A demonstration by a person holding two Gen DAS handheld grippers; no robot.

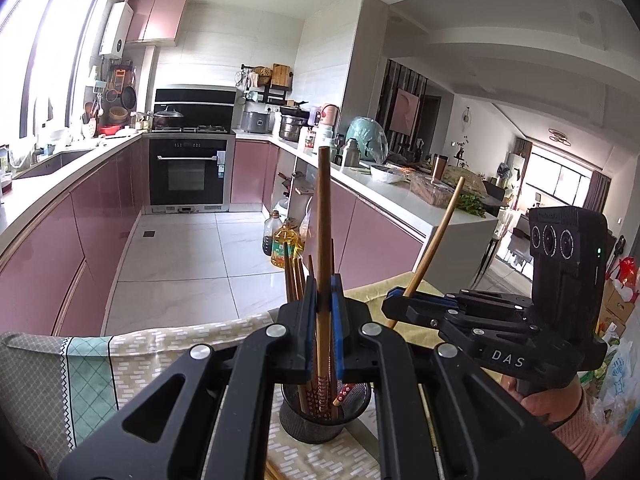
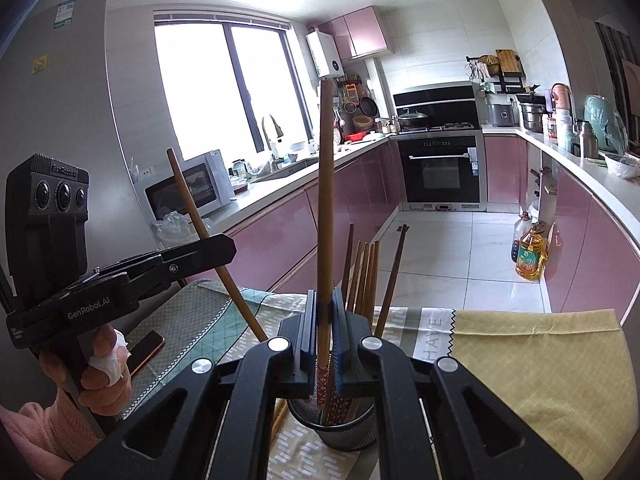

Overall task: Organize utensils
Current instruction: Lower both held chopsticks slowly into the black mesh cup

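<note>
Two claws, each clamped on one chopstick: left gripper (image 1: 324, 308) and right gripper (image 2: 325, 312) hold sticks upright above mesh holder (image 1: 324, 416) just below. Sticks look light, stiff, slippery; mid-shaft pinch suits.

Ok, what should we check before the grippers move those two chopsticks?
1. Left gripper shut on left chopstick: ok.
2. Right gripper shut on right chopstick: ok.
3. Held chopsticks apart from each other: ok.
4. Mesh holder upright on tablecloth: ok.
5. Free room inside holder: cannot tell, grippers hide part.
</note>
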